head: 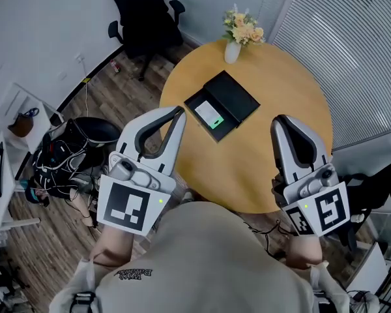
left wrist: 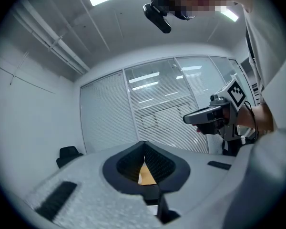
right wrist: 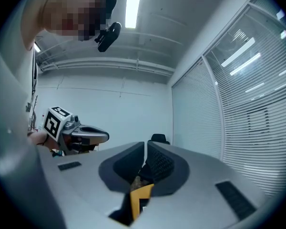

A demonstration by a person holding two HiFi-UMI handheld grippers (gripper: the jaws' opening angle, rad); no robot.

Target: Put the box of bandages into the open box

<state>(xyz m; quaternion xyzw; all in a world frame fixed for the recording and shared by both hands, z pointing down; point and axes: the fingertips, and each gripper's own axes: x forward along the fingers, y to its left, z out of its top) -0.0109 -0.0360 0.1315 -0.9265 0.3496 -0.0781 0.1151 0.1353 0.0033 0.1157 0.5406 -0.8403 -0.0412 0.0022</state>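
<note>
An open black box (head: 223,105) lies in the middle of the round wooden table (head: 283,83). In its left half rests a white box with a green patch (head: 210,116), likely the box of bandages. My left gripper (head: 179,111) hovers over the table's near left edge, shut and holding nothing. My right gripper (head: 278,120) hangs over the near right edge, also shut and empty. Both stand short of the black box. In the left gripper view the jaws (left wrist: 144,146) meet and the right gripper (left wrist: 209,116) shows beyond. The right gripper view shows closed jaws (right wrist: 146,147) and the left gripper (right wrist: 81,135).
A white vase of flowers (head: 232,49) stands at the table's far edge. A black office chair (head: 146,18) is behind the table. Bags and cables (head: 72,149) lie on the floor at the left. Blinds cover the glass wall (head: 352,51) on the right.
</note>
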